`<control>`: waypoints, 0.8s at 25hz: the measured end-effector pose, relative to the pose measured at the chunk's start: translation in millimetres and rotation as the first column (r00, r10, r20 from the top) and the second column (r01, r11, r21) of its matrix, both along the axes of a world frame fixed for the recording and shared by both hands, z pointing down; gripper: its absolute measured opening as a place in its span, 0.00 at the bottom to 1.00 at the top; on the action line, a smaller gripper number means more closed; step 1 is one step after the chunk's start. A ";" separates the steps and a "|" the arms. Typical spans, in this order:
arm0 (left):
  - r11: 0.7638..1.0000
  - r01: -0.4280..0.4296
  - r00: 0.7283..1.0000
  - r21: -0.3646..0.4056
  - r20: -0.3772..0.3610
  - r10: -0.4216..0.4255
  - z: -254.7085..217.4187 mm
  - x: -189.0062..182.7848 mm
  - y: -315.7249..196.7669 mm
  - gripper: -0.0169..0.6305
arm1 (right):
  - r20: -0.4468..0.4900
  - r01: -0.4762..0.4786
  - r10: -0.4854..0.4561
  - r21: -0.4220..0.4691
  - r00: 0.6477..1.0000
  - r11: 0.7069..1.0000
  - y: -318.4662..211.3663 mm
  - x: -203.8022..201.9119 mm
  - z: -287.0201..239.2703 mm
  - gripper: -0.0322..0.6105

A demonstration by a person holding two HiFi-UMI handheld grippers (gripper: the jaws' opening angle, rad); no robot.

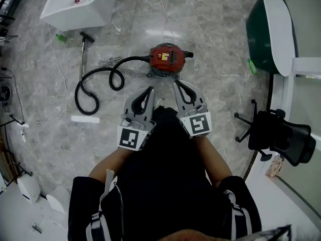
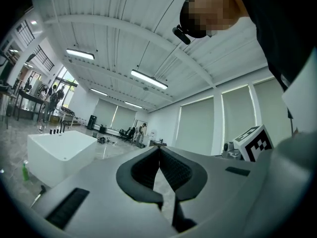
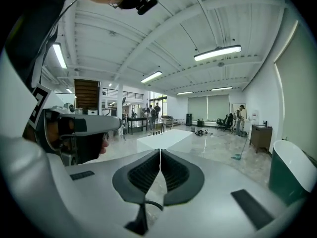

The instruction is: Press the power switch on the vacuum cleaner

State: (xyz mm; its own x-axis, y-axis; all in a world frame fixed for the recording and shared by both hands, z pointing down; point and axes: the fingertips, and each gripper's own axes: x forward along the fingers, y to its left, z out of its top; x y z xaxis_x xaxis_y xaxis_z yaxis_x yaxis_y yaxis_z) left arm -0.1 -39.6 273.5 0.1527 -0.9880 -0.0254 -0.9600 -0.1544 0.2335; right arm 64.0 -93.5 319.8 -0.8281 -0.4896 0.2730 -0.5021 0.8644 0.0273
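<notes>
A small red vacuum cleaner [image 1: 167, 59] with a black top sits on the marble floor, ahead of me in the head view. Its black hose [image 1: 95, 82] loops away to the left and ends in a metal wand [image 1: 83, 51]. My left gripper [image 1: 150, 91] and right gripper [image 1: 177, 84] are held side by side in front of my body, short of the vacuum and touching nothing. Both are shut with nothing between the jaws. The two gripper views look out level across the room, and the vacuum does not show in them; the left gripper [image 2: 159, 148] and right gripper [image 3: 160, 151] have their tips pressed together.
A white box-shaped tub [image 1: 75, 6] stands at the far left, a dark green tub [image 1: 268, 31] at the far right, and a black office chair [image 1: 278, 134] at the right. A thin white cable [image 1: 60, 79] trails over the floor at the left. People stand far off across the hall [image 3: 152, 110].
</notes>
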 end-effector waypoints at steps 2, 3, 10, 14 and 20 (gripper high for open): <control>1.000 0.016 1.000 -0.016 0.015 -0.016 3.3 -6.0 -0.1 0.05 | -0.014 -0.004 0.003 -0.035 1.000 0.999 -5.7 -5.5 7.3 0.08; 1.000 0.026 0.999 -0.017 0.019 -0.026 3.3 -9.7 0.0 0.05 | -0.014 -0.005 0.004 -0.052 1.000 0.999 -8.1 -8.5 10.3 0.08; 0.992 0.109 0.994 -0.059 0.011 -0.109 14.3 -36.6 3.8 0.05 | -0.049 0.049 -0.054 -0.096 0.997 0.994 -32.6 -30.9 44.6 0.08; 0.982 0.173 0.985 -0.076 0.006 -0.173 18.1 -55.2 -0.4 0.05 | -0.119 0.047 -0.060 -0.104 0.991 0.993 -58.3 -36.8 67.4 0.08; 0.979 0.189 0.980 -0.069 -0.044 -0.192 15.3 -53.4 -10.9 0.05 | -0.239 0.081 -0.094 -0.063 0.966 0.995 -90.7 -46.0 111.1 0.08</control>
State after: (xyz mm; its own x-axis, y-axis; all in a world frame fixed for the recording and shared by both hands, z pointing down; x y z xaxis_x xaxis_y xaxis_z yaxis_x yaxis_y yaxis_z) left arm -53.5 -50.5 288.8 -0.0387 -0.9986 0.0366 -0.9573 0.0476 0.2853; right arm 18.0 -184.2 430.9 -0.7734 -0.3975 0.4938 -0.4082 0.9083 0.0919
